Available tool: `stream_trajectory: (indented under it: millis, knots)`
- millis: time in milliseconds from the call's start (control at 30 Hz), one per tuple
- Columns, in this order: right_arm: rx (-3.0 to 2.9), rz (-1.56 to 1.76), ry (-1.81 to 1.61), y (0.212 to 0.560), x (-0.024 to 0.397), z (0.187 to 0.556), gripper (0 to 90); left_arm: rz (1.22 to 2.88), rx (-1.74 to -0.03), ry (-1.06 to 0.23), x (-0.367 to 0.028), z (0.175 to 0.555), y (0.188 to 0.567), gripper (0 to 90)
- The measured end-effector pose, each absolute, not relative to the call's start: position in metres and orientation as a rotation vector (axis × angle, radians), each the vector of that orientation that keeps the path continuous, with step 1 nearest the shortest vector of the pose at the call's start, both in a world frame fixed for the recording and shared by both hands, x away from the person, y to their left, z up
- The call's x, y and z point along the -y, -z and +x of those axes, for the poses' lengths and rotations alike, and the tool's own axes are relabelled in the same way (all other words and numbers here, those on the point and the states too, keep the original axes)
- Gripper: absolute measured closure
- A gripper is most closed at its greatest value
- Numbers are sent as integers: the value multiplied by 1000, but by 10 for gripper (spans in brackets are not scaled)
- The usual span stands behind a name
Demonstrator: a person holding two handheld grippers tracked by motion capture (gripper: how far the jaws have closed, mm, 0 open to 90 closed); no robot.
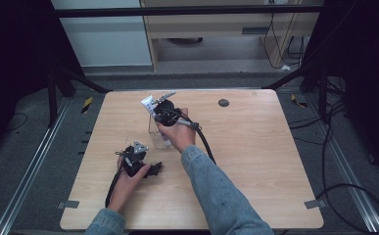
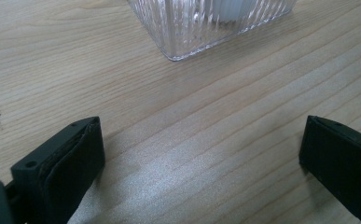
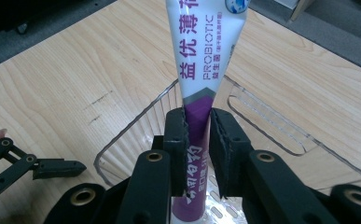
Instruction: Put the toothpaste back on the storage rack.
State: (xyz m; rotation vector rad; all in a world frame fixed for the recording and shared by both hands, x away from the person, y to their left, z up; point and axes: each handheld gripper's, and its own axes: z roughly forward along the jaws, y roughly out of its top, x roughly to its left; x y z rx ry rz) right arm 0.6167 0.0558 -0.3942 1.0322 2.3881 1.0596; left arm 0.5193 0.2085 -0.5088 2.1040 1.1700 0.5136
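High view above the person's side, facing forward and down over the whole wooden table (image 1: pixel 255 161), left gripper view low, close along the tabletop toward the ribbed clear container (image 2: pixel 206 23), right gripper view above that same container, looking down.

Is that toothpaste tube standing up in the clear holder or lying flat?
Standing up. The toothpaste tube rises from the clear holder, clamped by the right hand-held gripper.
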Motion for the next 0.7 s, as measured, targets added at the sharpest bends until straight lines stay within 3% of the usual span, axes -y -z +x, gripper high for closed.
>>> stream_trajectory:
  millis: [700]
  knots:
    - [-2369, 1006, -1072, 380, -27, 603, 771, 2104, -1170, -514, -208, 519, 509, 0]
